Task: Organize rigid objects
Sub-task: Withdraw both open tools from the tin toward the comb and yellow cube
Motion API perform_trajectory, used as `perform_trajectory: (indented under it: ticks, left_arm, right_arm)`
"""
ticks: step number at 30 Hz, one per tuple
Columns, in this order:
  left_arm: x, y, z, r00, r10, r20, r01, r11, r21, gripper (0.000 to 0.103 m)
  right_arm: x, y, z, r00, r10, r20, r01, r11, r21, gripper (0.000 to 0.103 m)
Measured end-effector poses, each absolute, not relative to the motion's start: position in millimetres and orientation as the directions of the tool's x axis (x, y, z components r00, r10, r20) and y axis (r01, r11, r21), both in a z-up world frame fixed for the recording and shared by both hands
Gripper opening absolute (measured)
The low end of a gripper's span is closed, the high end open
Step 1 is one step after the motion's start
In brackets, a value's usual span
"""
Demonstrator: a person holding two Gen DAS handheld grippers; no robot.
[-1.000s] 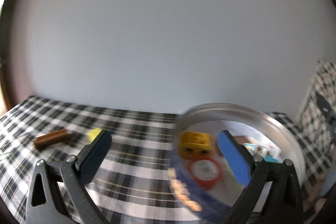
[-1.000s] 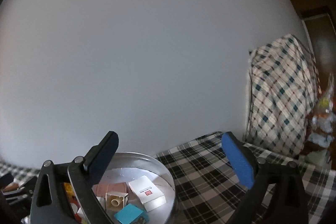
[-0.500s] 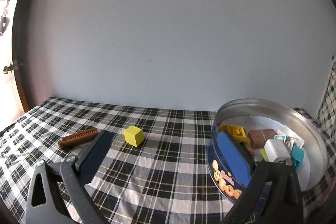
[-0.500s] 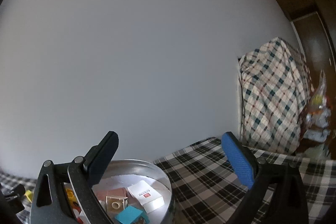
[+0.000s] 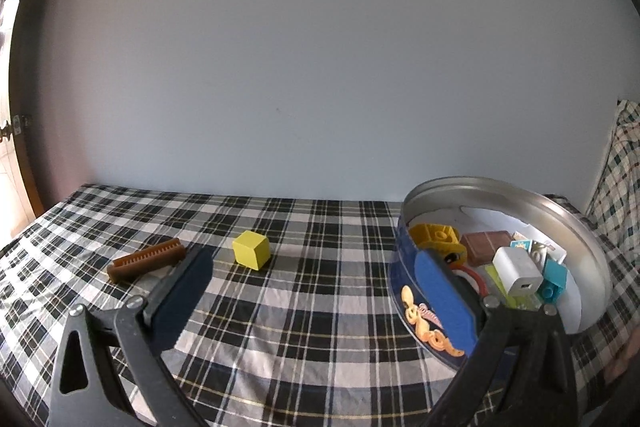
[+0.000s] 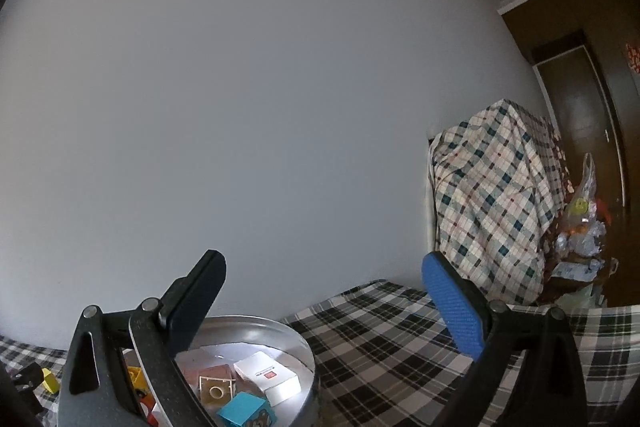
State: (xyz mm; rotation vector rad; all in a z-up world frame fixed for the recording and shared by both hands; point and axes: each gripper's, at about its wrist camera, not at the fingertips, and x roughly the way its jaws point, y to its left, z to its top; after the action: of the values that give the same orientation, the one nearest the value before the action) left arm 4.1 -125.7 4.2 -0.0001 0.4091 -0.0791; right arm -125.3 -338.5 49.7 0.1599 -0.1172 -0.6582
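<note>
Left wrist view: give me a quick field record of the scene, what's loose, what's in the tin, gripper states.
surface: checked cloth
loose items: yellow cube; brown comb, left of the cube, apart from it
container: round tin, open, upright on the cloth
tin contents: yellow brick, brown block, white adapter, teal brick, others partly hidden
left gripper: open, empty, aimed between cube and tin
right gripper: open, empty, raised beside the tin

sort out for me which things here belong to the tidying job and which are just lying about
Part of the job: yellow cube, brown comb-like bar, round tin holding blocks, left gripper.

Just there: plaid tablecloth, checked cloth-covered furniture, plastic bag.
</note>
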Motion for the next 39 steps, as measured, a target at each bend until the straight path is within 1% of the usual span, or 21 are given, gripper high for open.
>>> perform_trajectory:
  ticks: [6,15,19,24,33,39]
  left_arm:
    - [5,-114,3,0.912,-0.073,-0.405,0.074,0.997,-0.013,0.102]
    - [7,-96,2,0.909,-0.077,-0.41,0.086,0.996,0.004,0.102]
    - [10,-86,1,0.906,-0.08,-0.416,0.089,0.996,0.002,0.102]
    - [15,-70,0,0.904,-0.072,-0.422,0.087,0.996,0.016,0.102]
    - [29,-34,-3,0.892,-0.042,-0.449,0.049,0.999,0.005,0.102]
    - [39,-13,-5,0.886,-0.021,-0.463,0.037,0.999,0.025,0.102]
  right_arm:
    - [-127,-321,52,0.796,-0.603,0.055,0.59,0.793,0.151,0.1]
    - [-123,-307,50,0.791,-0.611,-0.004,0.602,0.778,0.178,0.1]
    - [-119,-291,51,0.793,-0.609,0.007,0.6,0.784,0.158,0.1]
    - [-110,-270,49,0.819,-0.573,-0.028,0.569,0.805,0.167,0.1]
    - [-87,-231,48,0.861,-0.507,-0.049,0.508,0.846,0.16,0.1]
    - [-75,-205,47,0.886,-0.459,-0.062,0.463,0.871,0.162,0.1]
